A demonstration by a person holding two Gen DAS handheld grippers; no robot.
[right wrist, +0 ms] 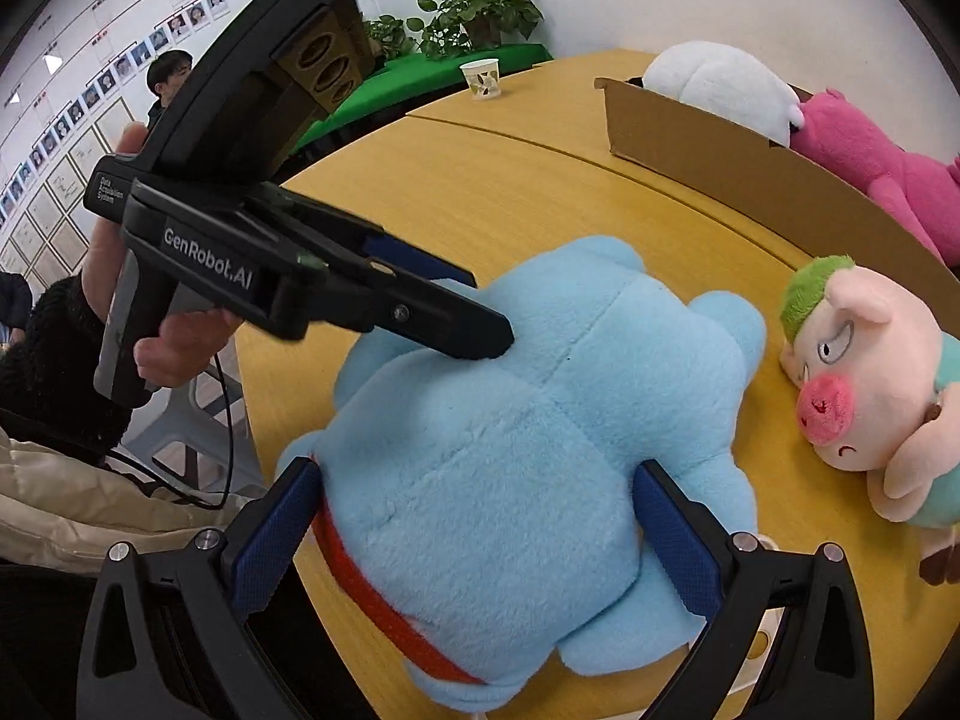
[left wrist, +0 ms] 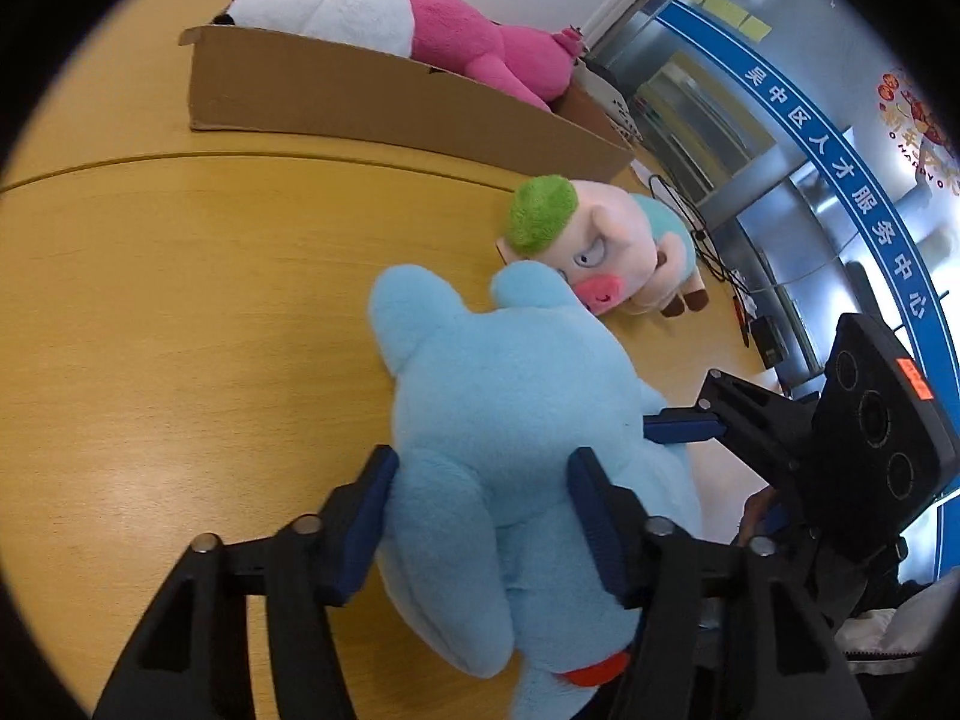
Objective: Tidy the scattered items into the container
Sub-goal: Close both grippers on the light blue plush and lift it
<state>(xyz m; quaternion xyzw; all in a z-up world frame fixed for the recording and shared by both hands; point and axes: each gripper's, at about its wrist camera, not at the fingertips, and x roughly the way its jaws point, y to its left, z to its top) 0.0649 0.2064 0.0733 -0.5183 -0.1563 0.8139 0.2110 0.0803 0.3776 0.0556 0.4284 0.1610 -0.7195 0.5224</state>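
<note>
Both grippers, left (left wrist: 480, 516) and right (right wrist: 477, 531), have their fingers pinching the blue plush (left wrist: 510, 420) near the tabletop (left wrist: 180, 300) edge; soft fluff could slip out mid-lift toward the box (left wrist: 372, 96).

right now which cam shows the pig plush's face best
The right wrist view: the pig plush lies close, on its side on the table, with eye, pink snout and green hair clear. The left wrist view shows it smaller, its lower face partly behind the blue plush.

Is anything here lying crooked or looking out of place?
Yes: the green-haired pink pig plush lies tipped on its side on the wooden table, outside the cardboard box that already holds two plush toys.
</note>
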